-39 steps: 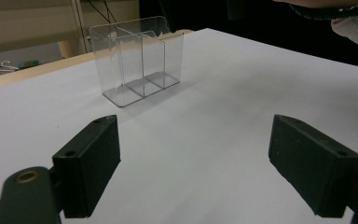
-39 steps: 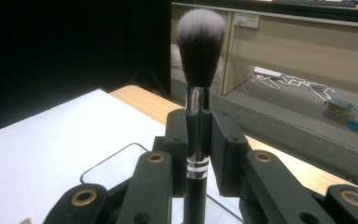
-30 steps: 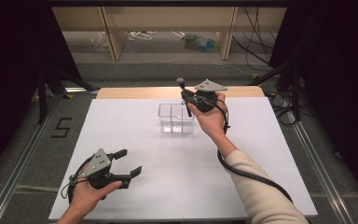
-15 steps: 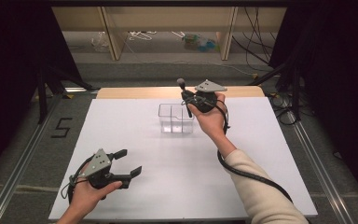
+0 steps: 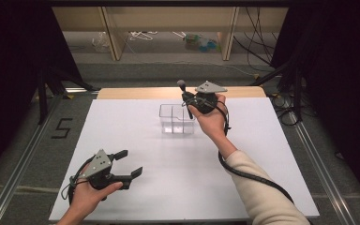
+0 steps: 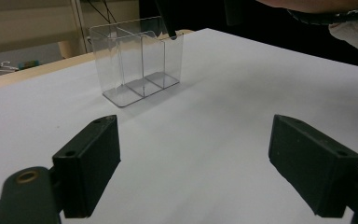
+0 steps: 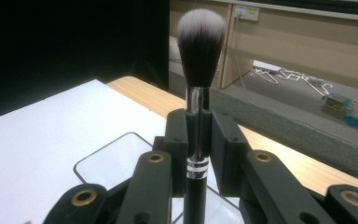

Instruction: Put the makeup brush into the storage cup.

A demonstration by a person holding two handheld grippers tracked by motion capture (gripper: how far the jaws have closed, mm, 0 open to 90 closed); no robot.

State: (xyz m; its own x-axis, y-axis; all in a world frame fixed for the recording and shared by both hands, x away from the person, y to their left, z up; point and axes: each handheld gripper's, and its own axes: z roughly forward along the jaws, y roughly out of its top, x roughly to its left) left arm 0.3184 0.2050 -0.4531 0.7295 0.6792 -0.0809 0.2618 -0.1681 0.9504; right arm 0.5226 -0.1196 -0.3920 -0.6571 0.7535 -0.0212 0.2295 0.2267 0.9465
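Now we see the right gripper, above the middle of the high view, with its jaws clamped on the black handle of a makeup brush, which stands upright with its bristles on top, its lower end reaching down at the right end of the clear divided box. That box stands on the white surface just below and left of the gripper in the frame. At the lower left, the left gripper rests low over the surface, its jaws spread wide with nothing between them, well apart from the box.
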